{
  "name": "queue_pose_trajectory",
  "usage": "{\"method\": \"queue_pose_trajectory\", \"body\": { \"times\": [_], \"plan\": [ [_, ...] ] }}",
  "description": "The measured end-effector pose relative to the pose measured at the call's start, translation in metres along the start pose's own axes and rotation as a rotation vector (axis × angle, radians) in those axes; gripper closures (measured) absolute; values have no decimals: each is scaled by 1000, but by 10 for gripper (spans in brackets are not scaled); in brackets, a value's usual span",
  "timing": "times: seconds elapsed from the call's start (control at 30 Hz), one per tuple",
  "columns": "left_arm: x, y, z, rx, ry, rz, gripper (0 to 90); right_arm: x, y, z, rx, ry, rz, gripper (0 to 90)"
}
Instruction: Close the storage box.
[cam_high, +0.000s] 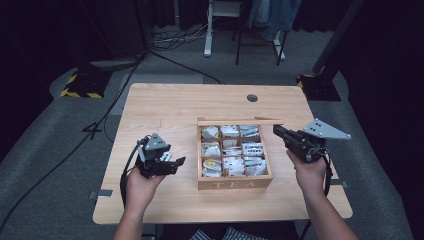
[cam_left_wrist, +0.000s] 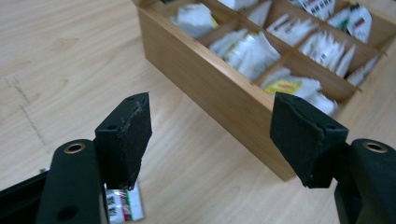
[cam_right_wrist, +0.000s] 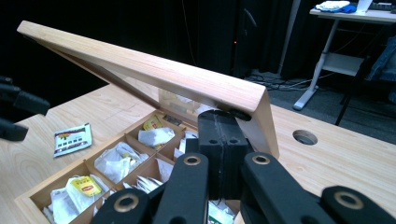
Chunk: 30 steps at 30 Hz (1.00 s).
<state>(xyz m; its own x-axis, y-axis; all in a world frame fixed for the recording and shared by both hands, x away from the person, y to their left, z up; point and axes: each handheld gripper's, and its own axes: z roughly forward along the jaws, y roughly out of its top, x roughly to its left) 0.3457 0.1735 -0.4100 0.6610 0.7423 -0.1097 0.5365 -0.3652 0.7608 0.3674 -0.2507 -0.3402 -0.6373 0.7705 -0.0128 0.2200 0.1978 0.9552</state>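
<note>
The tea box (cam_high: 235, 181) is made of light wood and has the word TEA on its front. It sits in the middle of the table. Inside it are nine little square rooms, and they hold white tea bags (cam_high: 234, 165). The lid (cam_right_wrist: 154, 74) is open and stands up at the back of the box. It is a wooden frame with a see-through pane. One tea bag packet (cam_right_wrist: 72, 138) lies flat on the table, apart from the box. It is white with red and green on it.
</note>
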Motion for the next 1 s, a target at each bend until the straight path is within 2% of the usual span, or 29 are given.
{"method": "queue_pose_trajectory", "body": {
  "times": [0.27, 0.43, 0.57, 0.67, 0.73, 0.87, 1.0],
  "plan": [
    [-12, -36, 10, 7, -87, -4, 306, -1, 1, -2, 17, 11, 2, 899],
    [-11, -45, 26, 100, -122, 10, 305, -3, 3, -3, 40, 32, 14, 898],
    [-13, -49, 36, 174, -125, 35, 306, -4, 3, -4, 54, 50, 17, 898],
    [-16, -50, 42, 188, -125, 36, 306, -5, 3, -4, 67, 61, 17, 898],
    [-17, -51, 44, 183, -106, 48, 307, -5, 3, -5, 80, 69, 15, 898],
    [-16, -57, 47, 165, -109, 7, 307, -4, 3, -7, 114, 77, -4, 897],
    [-13, -62, 53, 192, -109, -7, 304, -3, 3, -8, 152, 86, 6, 894]
  ]
}}
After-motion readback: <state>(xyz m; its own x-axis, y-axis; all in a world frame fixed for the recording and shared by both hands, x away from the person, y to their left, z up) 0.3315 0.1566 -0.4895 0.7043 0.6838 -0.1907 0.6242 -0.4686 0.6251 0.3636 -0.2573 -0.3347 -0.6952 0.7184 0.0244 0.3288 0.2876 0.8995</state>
